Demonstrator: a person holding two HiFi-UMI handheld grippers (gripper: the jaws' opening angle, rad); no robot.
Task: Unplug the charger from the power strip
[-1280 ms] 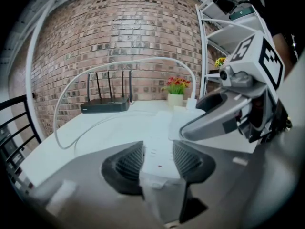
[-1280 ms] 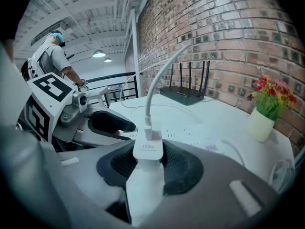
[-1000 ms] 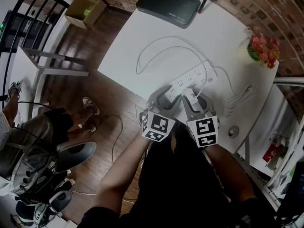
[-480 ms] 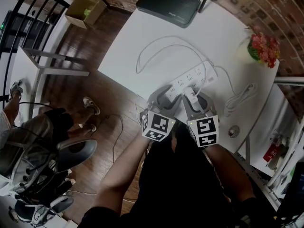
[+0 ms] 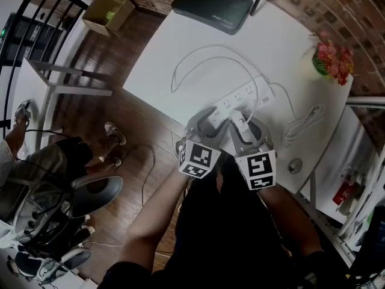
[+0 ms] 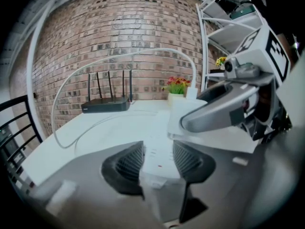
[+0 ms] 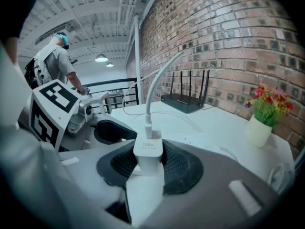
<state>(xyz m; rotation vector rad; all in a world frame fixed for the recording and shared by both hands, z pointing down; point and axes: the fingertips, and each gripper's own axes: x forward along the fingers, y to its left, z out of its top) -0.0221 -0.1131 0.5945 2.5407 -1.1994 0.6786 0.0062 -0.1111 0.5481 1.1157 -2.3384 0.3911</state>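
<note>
Slippage is the main risk: the right gripper [image 7: 148, 165] pinches the smooth white charger [image 7: 148, 149] by its sides. The charger looks seated in the power strip [image 5: 249, 95], which lies slantwise near the near edge of the table [image 5: 289, 47]. A hard pull could drag the pads off it. A slanted pull would likely bind the prongs. The left gripper [image 6: 157, 160] has its jaws pressed on the strip's near end; if that hold gives, the strip probably lifts with the charger. The cable [image 7: 147, 99] arching from the charger's top may snag as it rises.

The right gripper view shows the pads against the charger and the cable entering its top, which the marker cubes mostly cover in the head view. Only the head view shows the strip's whole run and the cable looping toward the router [image 5: 212, 5] at the far edge.
</note>
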